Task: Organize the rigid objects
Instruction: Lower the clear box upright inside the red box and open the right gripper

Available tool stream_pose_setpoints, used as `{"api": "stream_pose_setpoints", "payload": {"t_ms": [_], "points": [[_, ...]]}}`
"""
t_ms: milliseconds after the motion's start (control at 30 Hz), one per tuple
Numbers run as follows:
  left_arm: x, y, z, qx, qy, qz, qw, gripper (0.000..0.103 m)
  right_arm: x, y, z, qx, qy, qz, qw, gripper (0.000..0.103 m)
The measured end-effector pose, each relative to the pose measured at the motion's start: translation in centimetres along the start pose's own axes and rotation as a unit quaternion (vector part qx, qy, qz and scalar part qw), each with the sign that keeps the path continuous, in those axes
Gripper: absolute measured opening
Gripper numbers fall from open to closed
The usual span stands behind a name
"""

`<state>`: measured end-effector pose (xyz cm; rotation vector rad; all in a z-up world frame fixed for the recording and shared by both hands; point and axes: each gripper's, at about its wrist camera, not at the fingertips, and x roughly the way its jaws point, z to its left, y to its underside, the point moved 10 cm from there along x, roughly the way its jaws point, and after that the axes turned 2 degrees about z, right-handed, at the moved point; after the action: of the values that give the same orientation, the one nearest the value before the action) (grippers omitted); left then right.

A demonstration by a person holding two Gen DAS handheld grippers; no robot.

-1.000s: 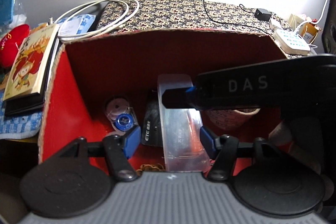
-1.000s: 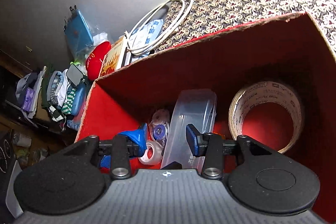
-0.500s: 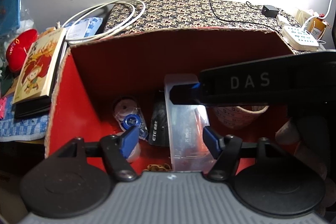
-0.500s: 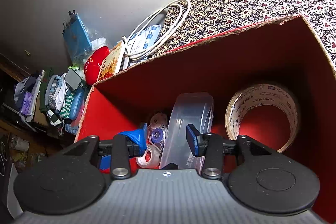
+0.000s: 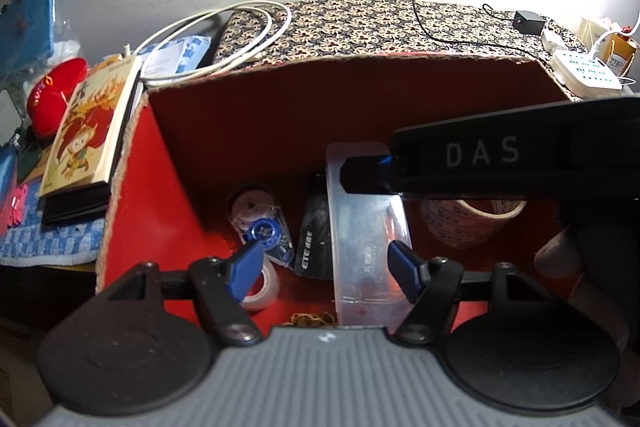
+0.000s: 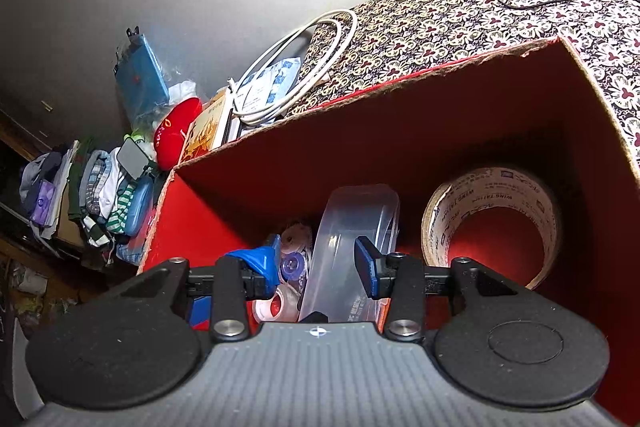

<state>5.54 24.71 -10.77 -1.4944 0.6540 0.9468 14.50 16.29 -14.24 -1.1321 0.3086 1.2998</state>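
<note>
A red cardboard box (image 5: 248, 123) holds a clear plastic case (image 5: 364, 227), a black ETC device (image 5: 316, 235), a correction tape dispenser (image 5: 260, 219), a small tape roll (image 5: 264, 283) and a big packing tape roll (image 5: 468, 219). My left gripper (image 5: 326, 267) is open and empty above the box. My right gripper (image 6: 320, 261) is open and empty above the clear case (image 6: 352, 235), beside the big tape roll (image 6: 492, 219). The right gripper's body marked DAS (image 5: 500, 155) crosses the left wrist view.
Left of the box lie a picture book (image 5: 88, 123), a red pouch (image 5: 52, 95), a coiled white cable (image 5: 216, 39) and a blue checked cloth (image 5: 44, 239). A patterned cloth (image 5: 380, 27) carries a black cord, an adapter and a white power strip (image 5: 588, 75).
Both grippers have drawn back and up from the box, so more of its walls and the table around it show. Both stay open; the box's contents have not moved.
</note>
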Motion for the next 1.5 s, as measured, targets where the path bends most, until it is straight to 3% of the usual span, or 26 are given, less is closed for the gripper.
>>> {"api": "stream_pose_setpoints", "payload": {"t_ms": [667,1500], "points": [[-0.6,0.0,0.2,-0.007,-0.024,0.004,0.9997,0.075,-1.6,-0.3,-1.0,0.013,0.046,-0.033,0.998,0.026],[-7.9,1.2,-3.2,-0.003,-0.063,-0.047,0.9969,0.080,-9.8,1.9,-1.0,-0.018,0.027,-0.099,0.995,0.026]]}}
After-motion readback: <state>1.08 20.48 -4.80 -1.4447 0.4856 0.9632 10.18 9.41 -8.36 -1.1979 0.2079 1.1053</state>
